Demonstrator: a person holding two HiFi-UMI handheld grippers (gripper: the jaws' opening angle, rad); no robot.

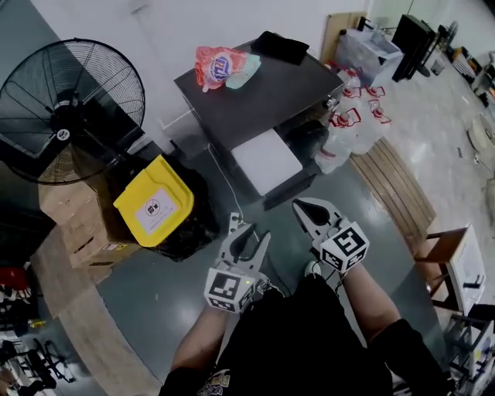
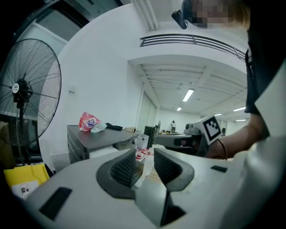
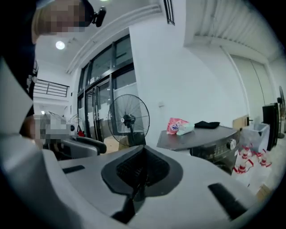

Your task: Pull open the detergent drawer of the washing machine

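Nearest the body, over the person's black clothing: left gripper (image 1: 247, 230), jaws partly spread, nothing between them. Just beside it is the right gripper (image 1: 300, 207), jaws pressed together, nothing pinched. Both point toward the washing machine (image 1: 255, 97) and stand well apart from it.

Washing machine: dark grey top, set against the white wall (image 1: 147, 23).
Detergent drawer (image 1: 267, 160): white, jutting forward from the front just under the top; its compartments cannot be made out.
Control knob (image 3: 231, 144): on the front panel.

On the top: pink detergent bag (image 1: 216, 66); pale green packet (image 1: 244, 73) touching it; flat black item (image 1: 280, 46) at the back edge.

Head view, right of the machine: clear jugs with red handles (image 1: 352, 124); wooden pallet (image 1: 394, 186).

Head view, left of the machine: black pedestal fan (image 1: 69, 108); yellow-lidded bin (image 1: 155, 203); cardboard boxes (image 1: 77, 224).

Floor (image 1: 162, 286): smooth grey, giving way to pale speckled surface farther right.

Room: large open hall, strip lights in the ceiling, tall glazed doors behind the fan.
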